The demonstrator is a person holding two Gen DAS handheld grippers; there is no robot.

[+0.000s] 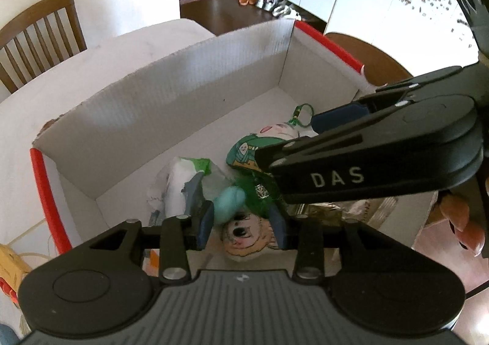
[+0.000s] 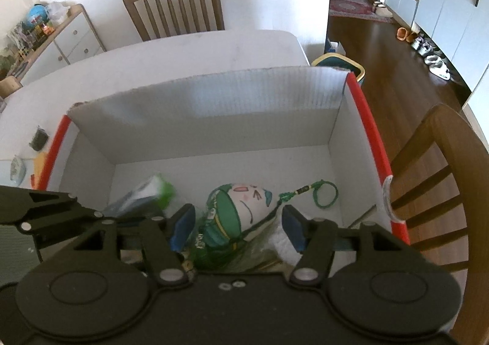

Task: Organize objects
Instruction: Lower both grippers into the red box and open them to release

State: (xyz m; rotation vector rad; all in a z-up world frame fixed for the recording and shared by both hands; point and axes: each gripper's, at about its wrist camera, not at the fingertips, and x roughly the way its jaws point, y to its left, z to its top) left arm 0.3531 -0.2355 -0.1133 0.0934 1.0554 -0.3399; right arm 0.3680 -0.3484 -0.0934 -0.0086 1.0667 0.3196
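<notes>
Both grippers, left [image 1: 241, 224] and right [image 2: 238, 227], hang unclenched over the box [image 2: 214, 100]; the right one hides the green-capped doll's [image 2: 244, 201] six-o'clock end.

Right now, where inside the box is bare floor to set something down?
Free: the box floor along the far wall, beyond the green-capped plush and green cord loop. Crowded: the near side, where plush toys and a white packet pile up.

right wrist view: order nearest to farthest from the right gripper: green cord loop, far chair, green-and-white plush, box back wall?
From the right gripper:
1. green-and-white plush, between the fingers, low in the box
2. green cord loop, ahead to the right on the box floor
3. box back wall, beyond
4. far chair, across the table
</notes>
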